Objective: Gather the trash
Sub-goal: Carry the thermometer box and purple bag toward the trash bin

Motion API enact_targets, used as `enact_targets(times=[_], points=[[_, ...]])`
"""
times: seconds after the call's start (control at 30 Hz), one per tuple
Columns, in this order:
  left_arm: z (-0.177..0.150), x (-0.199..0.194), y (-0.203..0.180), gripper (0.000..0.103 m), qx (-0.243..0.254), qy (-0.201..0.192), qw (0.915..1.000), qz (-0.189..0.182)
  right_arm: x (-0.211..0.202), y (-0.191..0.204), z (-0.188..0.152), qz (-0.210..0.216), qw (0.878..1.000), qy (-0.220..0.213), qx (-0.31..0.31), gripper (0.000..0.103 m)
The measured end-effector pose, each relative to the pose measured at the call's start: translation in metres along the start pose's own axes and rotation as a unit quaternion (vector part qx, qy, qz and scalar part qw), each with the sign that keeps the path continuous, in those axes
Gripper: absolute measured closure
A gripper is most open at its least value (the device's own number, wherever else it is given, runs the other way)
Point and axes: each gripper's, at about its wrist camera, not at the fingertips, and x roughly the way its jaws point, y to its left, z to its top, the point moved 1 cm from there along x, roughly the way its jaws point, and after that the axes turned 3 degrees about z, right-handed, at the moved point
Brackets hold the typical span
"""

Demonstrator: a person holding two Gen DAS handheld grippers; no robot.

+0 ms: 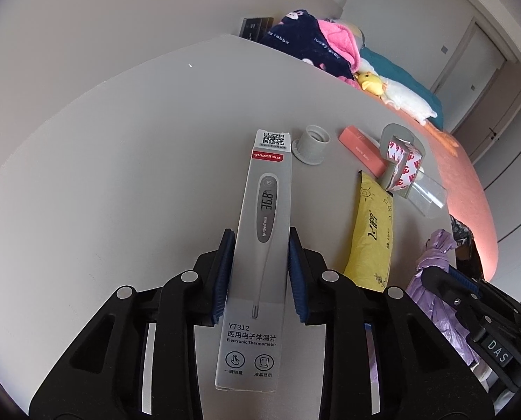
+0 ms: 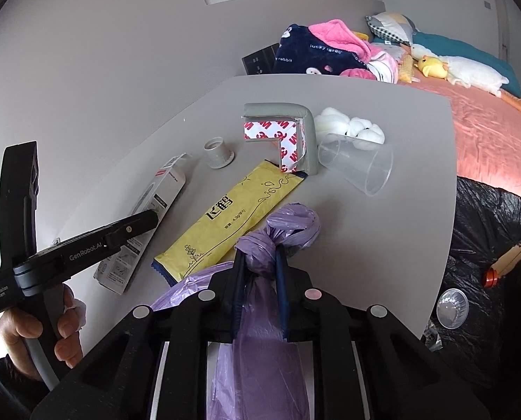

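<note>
Left hand-held gripper [image 1: 259,273] clamps grey YT312 thermometer box [image 1: 258,241].

A grey worktop [image 2: 382,245] stood against pale plain walls [image 1: 103,24], with a bed [image 2: 487,133] in a salmon-pink cover just beyond it, heaped with bedding [image 2: 316,52] and a plush duck [image 2: 463,70], and white wardrobe doors [image 1: 470,70] behind in soft daylight.

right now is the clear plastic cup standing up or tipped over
Tipped over. The clear plastic cup lies on its side on the table, its open mouth facing the gray corner guard, with cotton balls behind it.
</note>
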Motion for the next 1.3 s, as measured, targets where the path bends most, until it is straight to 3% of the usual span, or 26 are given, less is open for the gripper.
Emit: enact_targets(times=[0.6,1.3], points=[[-0.015,-0.045,-0.055,0.074,0.025,-0.029,0.9985,-0.040,-0.054,-0.024,0.002,0.010,0.999,-0.042,0.017,0.085],[-0.019,-0.043,-0.150,0.073,0.081,-0.019,0.9901,-0.113,-0.122,-0.082,-0.008,-0.028,0.994,-0.091,0.047,0.085]])
